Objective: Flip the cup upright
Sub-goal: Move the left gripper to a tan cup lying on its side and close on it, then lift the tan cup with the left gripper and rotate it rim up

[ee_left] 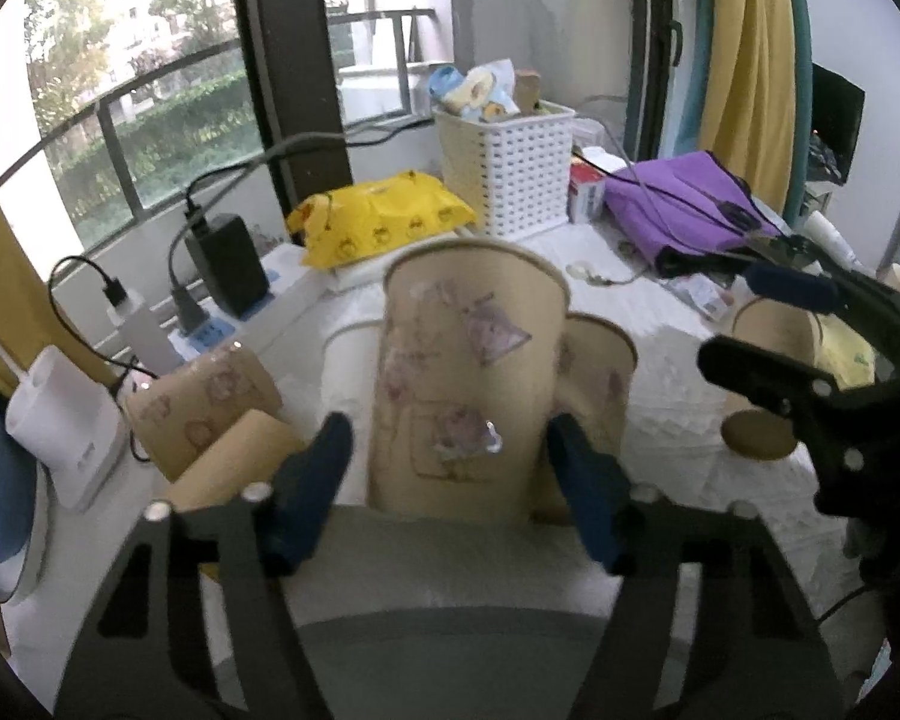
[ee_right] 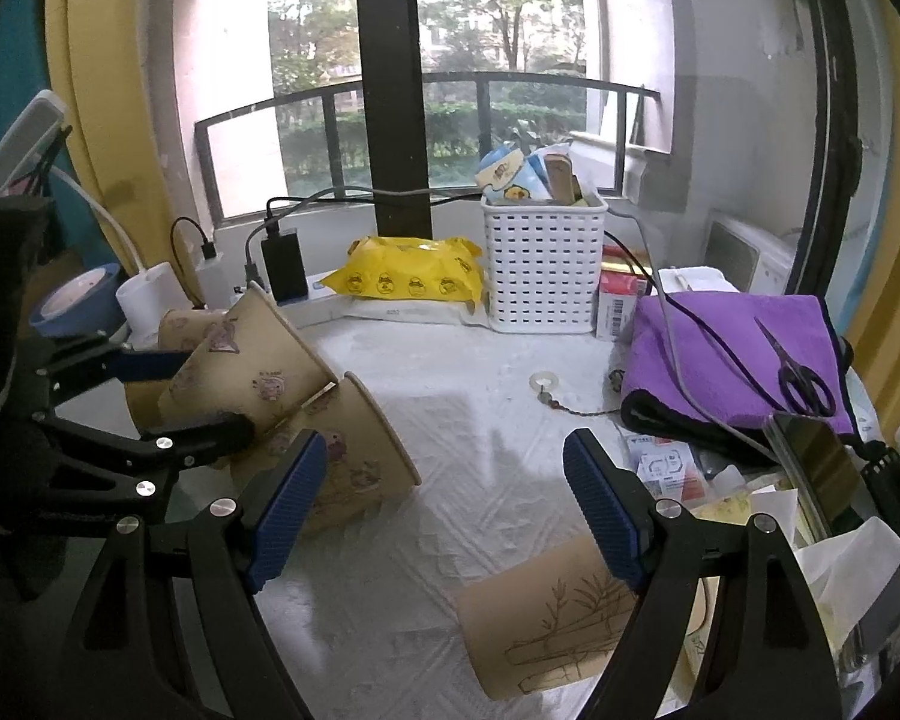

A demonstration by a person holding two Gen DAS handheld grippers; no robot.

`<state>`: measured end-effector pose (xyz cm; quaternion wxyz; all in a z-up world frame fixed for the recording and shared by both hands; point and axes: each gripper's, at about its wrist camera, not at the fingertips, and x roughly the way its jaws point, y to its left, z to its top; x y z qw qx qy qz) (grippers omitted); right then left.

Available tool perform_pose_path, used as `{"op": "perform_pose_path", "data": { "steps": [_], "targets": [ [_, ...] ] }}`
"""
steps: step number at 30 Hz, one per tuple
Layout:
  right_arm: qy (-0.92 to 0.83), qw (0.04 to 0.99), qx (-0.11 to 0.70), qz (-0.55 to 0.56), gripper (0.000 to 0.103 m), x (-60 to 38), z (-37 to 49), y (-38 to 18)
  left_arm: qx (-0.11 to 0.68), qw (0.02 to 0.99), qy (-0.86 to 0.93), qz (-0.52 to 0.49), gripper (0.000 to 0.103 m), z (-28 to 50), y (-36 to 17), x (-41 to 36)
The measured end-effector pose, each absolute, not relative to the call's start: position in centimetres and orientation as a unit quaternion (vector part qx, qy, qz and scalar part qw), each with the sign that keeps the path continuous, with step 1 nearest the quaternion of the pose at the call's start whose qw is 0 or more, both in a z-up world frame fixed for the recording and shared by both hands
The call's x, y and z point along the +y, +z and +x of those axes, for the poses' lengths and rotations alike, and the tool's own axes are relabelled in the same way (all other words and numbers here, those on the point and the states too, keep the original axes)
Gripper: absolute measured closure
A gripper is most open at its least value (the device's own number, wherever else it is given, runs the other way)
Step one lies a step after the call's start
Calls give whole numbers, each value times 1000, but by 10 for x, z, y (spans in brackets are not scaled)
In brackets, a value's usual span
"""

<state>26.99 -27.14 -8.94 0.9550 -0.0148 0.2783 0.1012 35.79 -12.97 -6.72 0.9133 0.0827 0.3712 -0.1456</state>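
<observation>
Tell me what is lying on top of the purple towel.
On the purple towel lie black scissors and cables: one grey, one dark. Whatever is beneath the towel is covered.

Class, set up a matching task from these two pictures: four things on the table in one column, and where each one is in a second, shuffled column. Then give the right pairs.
Things:
1. scissors
2. yellow packet
3. bamboo cup
4. cartoon cup

Places:
A. lying on its side under the right claw
B. between the fingers of the left claw
C. on the purple cloth
D. left of the white basket

Pairs: 1-C, 2-D, 3-A, 4-B
</observation>
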Motion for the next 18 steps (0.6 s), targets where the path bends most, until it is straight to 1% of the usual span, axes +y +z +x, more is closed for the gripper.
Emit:
{"op": "perform_pose_path", "data": {
  "steps": [5, 11, 18],
  "targets": [
    [101, 955, 278, -13, 19, -272, 269, -88, 371, 913, -151, 77, 42, 356, -69, -130],
    [100, 957, 272, -11, 19, -270, 264, -82, 354, 920, -154, 65, 43, 347, -58, -125],
    [104, 961, 256, -13, 19, -261, 245, -66, 329, 929, -158, 56, 43, 312, -41, -118]
  ]
}}
